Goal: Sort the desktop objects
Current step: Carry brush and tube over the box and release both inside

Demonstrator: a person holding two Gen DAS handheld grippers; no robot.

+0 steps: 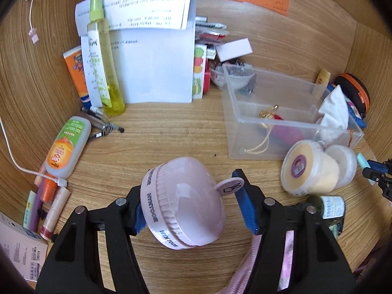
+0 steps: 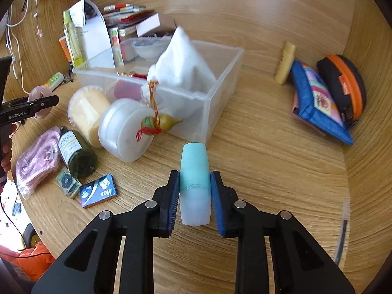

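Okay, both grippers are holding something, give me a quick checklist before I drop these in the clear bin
1. Left gripper holds the pink fan: ok.
2. Right gripper shut on the teal tube: ok.
3. Clear bin upright, open top: ok.
4. Free room in the bin: cannot tell; a white pouch fills the near end.
5. Fan's pink strap hangs free of other things: cannot tell.
6. Path to the bin clear of the tubs: ok for the right, cannot tell for the left.
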